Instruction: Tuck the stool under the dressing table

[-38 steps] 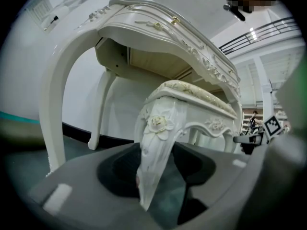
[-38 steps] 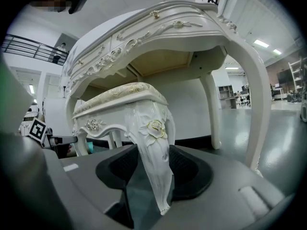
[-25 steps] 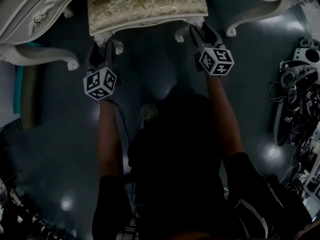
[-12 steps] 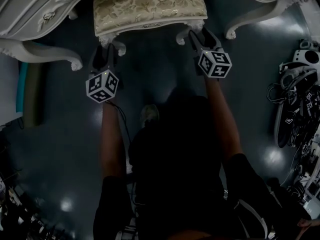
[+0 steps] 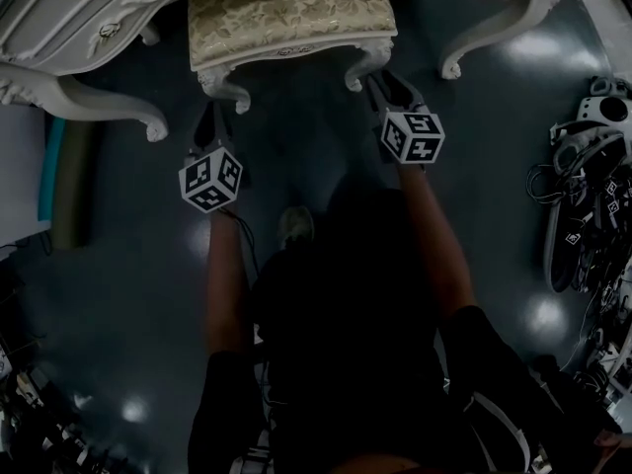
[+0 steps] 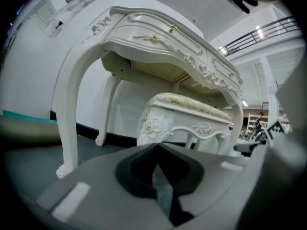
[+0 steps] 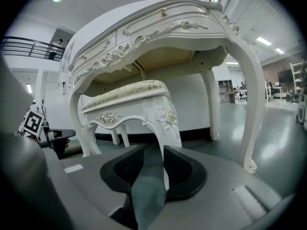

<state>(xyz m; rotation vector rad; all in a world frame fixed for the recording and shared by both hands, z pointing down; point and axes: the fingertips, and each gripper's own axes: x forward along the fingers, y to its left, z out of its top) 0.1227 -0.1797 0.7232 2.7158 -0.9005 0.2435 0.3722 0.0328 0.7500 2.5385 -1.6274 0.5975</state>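
Observation:
The white carved stool (image 5: 286,8), with its gold floral cushion, stands at the top of the head view, its far part under the white dressing table (image 5: 59,28). My left gripper (image 5: 210,117) sits just short of the stool's near left leg, clear of it. Its jaws have just closed and are shut on nothing. My right gripper (image 5: 383,82) hovers by the near right leg; its jaws have been closing to a narrow gap with nothing between them. The left gripper (image 6: 156,146) faces the stool (image 6: 187,114) under the table (image 6: 158,37). The right gripper (image 7: 153,150) faces the stool (image 7: 129,104) and table (image 7: 158,28).
The table's curved legs (image 5: 109,112) (image 5: 494,38) flank the stool on both sides. A heap of gear with marker cubes and cables (image 5: 588,205) lies on the floor at the right. A teal and olive object (image 5: 59,181) lies at the left.
Both grippers have drawn back a little from the stool's near legs. The left jaws went from open to shut and the right jaws narrowed. The view shifted slightly.

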